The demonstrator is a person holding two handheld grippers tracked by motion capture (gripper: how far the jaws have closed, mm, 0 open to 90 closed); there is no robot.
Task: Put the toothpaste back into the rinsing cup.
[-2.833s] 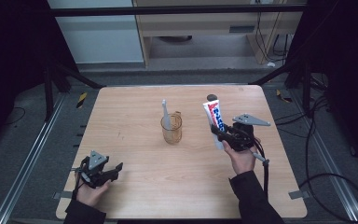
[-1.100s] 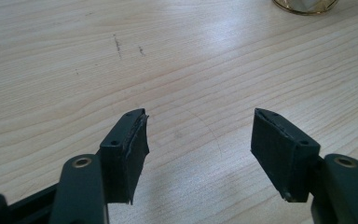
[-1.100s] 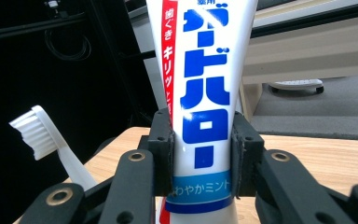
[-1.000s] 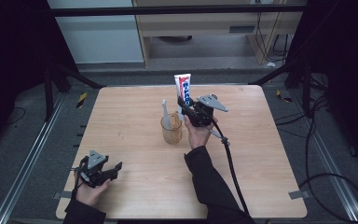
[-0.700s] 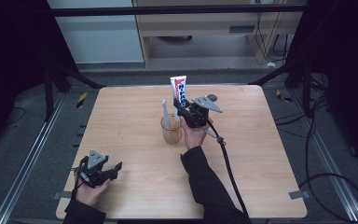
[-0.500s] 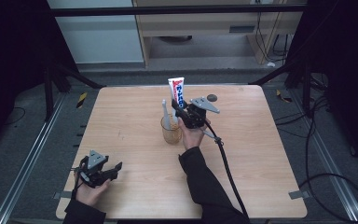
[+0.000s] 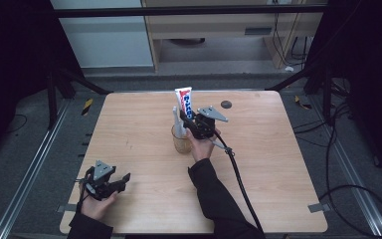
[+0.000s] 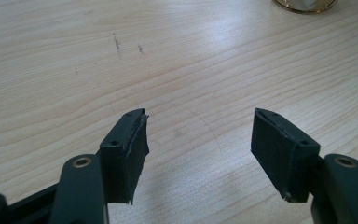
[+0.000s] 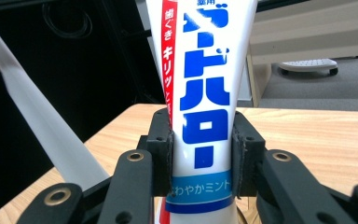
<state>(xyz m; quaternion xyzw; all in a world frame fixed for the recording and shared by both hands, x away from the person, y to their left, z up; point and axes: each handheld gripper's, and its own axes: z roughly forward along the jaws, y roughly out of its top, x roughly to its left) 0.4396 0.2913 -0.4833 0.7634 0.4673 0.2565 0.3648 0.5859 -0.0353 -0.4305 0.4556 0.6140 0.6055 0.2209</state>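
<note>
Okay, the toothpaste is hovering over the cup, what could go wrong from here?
1. The cup is small and light-looking; the tube catching its rim might tip it.
2. A toothbrush already leans in the cup, so the tube may jam against it.
3. The right tongs squeeze the tube mid-body, so paste might be forced toward the cap.

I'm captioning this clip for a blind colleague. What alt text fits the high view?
At a wooden table, a person's right gripper holds a white, red and blue toothpaste tube upright over a clear amber cup that has a pale toothbrush standing in it. The left gripper rests open near the table's front left corner.
</note>
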